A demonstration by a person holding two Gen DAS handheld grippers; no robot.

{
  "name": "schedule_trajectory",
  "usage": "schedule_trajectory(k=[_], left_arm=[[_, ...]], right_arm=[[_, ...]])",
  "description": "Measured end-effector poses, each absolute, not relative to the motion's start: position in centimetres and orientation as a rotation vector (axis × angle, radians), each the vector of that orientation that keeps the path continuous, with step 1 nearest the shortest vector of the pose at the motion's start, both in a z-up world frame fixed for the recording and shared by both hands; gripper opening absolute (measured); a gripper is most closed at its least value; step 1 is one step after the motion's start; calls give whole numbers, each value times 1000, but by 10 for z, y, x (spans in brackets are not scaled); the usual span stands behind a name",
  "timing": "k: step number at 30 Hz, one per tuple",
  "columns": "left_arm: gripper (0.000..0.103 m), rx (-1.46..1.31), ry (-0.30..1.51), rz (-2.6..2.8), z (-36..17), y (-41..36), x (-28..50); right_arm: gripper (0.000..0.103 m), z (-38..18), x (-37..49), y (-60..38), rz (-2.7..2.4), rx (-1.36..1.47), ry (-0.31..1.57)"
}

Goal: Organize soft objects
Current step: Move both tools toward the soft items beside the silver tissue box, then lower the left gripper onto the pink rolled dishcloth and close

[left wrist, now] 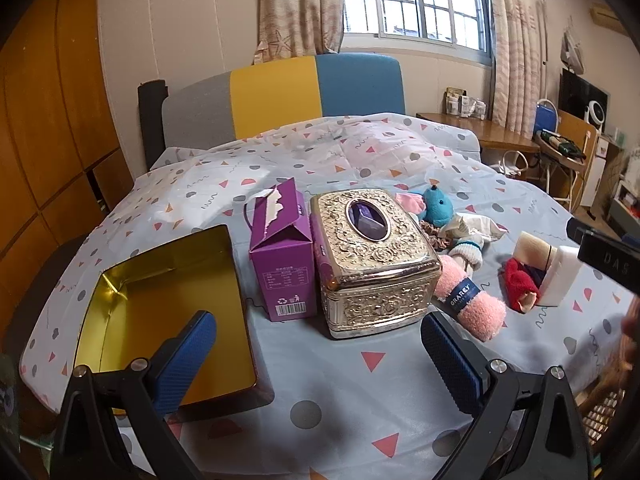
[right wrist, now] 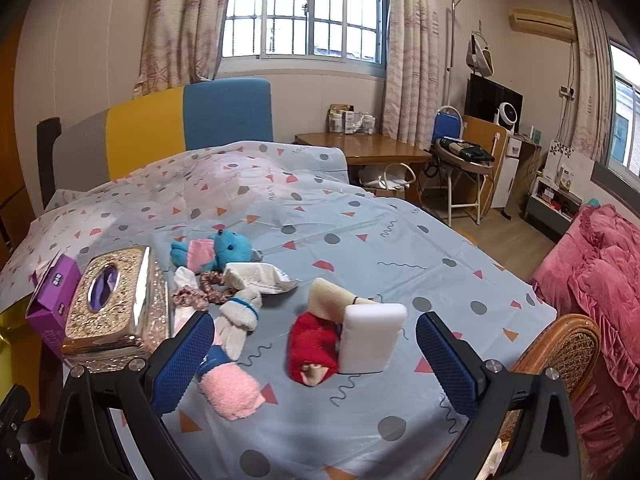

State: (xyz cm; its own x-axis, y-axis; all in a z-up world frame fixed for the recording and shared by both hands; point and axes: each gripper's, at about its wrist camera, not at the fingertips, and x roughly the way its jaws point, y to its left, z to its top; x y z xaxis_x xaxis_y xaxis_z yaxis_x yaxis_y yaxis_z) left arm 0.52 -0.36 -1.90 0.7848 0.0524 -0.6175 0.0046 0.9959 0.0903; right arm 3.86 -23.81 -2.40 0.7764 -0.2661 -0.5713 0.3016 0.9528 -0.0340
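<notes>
Left wrist view has the left hand-held gripper [left wrist: 318, 354] hovering low over the desk [left wrist: 340, 392], its blue fingers [left wrist: 186, 354] spread wide with nothing between them. It points at the ornate gold tissue box [left wrist: 372, 260], with an open gold tin [left wrist: 168, 312] just to its left side and a purple carton [left wrist: 282, 252] standing between tin and tissue box. A dark corner of the other tool shows at the right edge.

Right wrist view shows the right hand-held gripper [right wrist: 312, 360] likewise held above the patterned cloth, jaws wide apart and empty. Straight ahead of it lies a red roll [right wrist: 310, 344] touching an upright white sponge [right wrist: 370, 338], with a cream roll [right wrist: 332, 298] behind them. A pink towel [right wrist: 232, 394] with a blue band lies partly behind the left finger, next to a white sock [right wrist: 240, 320]. Farther back sit two scrunchies [right wrist: 200, 292], a crumpled white packet [right wrist: 260, 278] and a blue plush toy [right wrist: 222, 250] lying on its side. All these soft things lie loose on the cloth, right of the tissue box; the tin holds none of them.
</notes>
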Motion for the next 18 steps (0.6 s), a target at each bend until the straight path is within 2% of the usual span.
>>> schedule_trajectory(k=[9, 18], left_arm=[[103, 89, 708, -87, -26, -19, 11], [102, 10, 893, -318, -52, -47, 34]], right_arm=[[103, -32, 43, -271, -334, 116, 647], [103, -46, 42, -311, -339, 207, 728]])
